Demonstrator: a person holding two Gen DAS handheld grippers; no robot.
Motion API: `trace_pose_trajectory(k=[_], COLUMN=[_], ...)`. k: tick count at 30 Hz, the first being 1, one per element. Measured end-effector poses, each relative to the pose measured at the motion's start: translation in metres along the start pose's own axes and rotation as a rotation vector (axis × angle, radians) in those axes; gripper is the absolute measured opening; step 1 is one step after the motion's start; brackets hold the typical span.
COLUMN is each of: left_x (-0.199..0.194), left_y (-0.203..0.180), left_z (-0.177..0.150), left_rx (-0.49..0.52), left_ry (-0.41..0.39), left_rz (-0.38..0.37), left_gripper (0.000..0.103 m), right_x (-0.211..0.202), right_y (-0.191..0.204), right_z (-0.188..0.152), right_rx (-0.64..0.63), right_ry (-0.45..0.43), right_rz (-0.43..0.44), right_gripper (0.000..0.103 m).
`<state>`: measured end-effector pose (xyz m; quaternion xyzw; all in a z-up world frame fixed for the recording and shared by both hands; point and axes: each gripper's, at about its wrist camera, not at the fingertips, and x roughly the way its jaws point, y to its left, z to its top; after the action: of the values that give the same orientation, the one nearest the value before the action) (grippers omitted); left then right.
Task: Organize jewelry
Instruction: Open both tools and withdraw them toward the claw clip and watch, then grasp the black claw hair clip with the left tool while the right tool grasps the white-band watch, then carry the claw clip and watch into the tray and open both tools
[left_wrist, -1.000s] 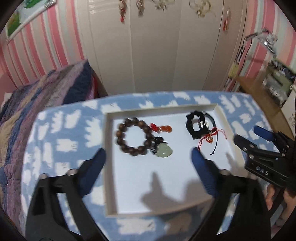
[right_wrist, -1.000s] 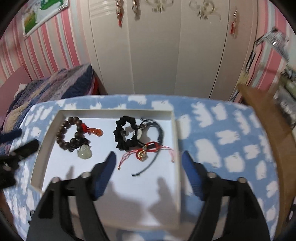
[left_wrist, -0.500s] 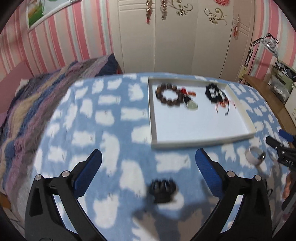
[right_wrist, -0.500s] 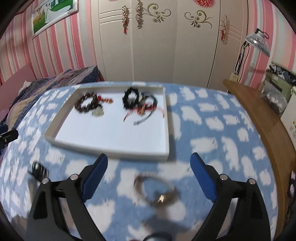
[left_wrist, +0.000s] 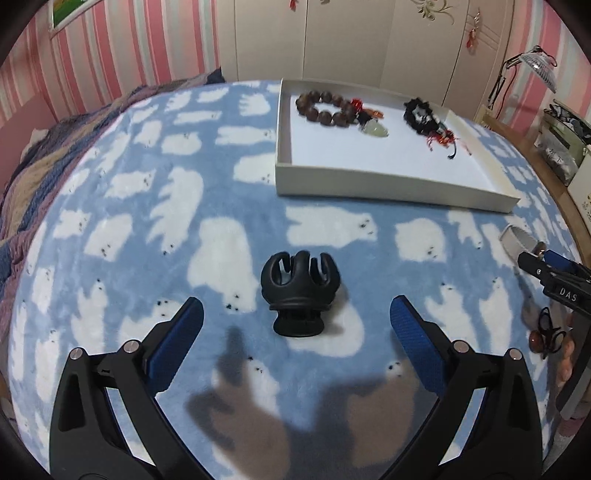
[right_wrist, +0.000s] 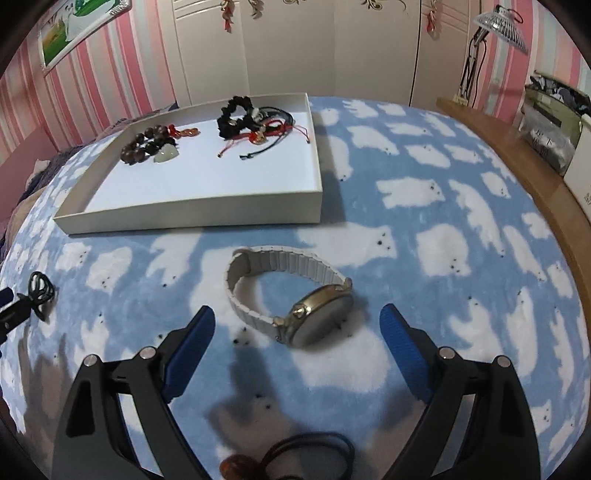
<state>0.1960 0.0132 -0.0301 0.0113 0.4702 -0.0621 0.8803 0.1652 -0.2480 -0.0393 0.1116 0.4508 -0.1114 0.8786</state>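
Just ahead of the wide-open left tongs (left_wrist: 296, 325), centred between the blue pads (left_wrist: 177, 341): a black claw hair clip (left_wrist: 298, 291), upright on blue fleece blanket (left_wrist: 147, 221), untouched. Farther ahead and rightward: white tray (left_wrist: 388, 182) with wooden bead bracelet (left_wrist: 325, 108) and black scrunchie (left_wrist: 419, 114). Between the spread, empty right tongs (right_wrist: 297, 334): a white-strapped watch (right_wrist: 295, 295), ungripped on the blanket. Behind its fingers: a dark cord with amber bead (right_wrist: 306, 452).

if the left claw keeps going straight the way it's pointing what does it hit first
Most likely the black hair clip, which stands on the blanket centred just ahead of the open left claw. Depth is hard to judge.
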Motion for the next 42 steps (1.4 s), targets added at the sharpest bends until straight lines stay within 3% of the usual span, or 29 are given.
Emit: trace_pose_trajectory(k=[12,15,17,20,22,26,29,30,31,42], left_x=[0.026,0.030,0.033,0.033,0.032,0.032,0.030,0.030,0.030,0.009], left_y=[0.005,0.006,0.006,0.007,0.007,0.001,-0.003,-0.004,-0.005,-0.009], left_z=[0.006,0.009,0.008,0.007,0.007,0.006,0.006,0.006,0.006,0.014], left_rx=[-0.010,-0.013,-0.017,-0.019,-0.018,0.001,0.011,0.013,0.016,0.016], left_ry=[0.023,0.029,0.045,0.042,0.040,0.036,0.034,0.035,0.035,0.001], left_rz=[0.043,0.045,0.042,0.049,0.039,0.042,0.031,0.032,0.036,0.010], left_gripper=[0.098,0.092,0.080,0.075,0.071,0.061,0.049,0.048,0.047,0.047], right_x=[0.018,0.019,0.020,0.018,0.018,0.018,0.015,0.014,0.013,-0.011], right_y=[0.002,0.002,0.002,0.002,0.005,0.011,0.010,0.009,0.009,0.010], right_z=[0.007,0.008,0.009,0.009,0.010,0.009,0.009,0.010,0.010,0.012], right_rx=[0.016,0.025,0.032,0.036,0.025,0.002,0.006,0.009,0.011,0.023], right_ry=[0.019,0.013,0.016,0.002,0.001,-0.002,-0.008,-0.004,0.000,-0.048], right_rz=[-0.016,-0.015,-0.011,-0.011,0.006,-0.018,-0.008,0.001,0.007,0.016], right_gripper=[0.091,0.091,0.090,0.088,0.075,0.070,0.051,0.039,0.036,0.028])
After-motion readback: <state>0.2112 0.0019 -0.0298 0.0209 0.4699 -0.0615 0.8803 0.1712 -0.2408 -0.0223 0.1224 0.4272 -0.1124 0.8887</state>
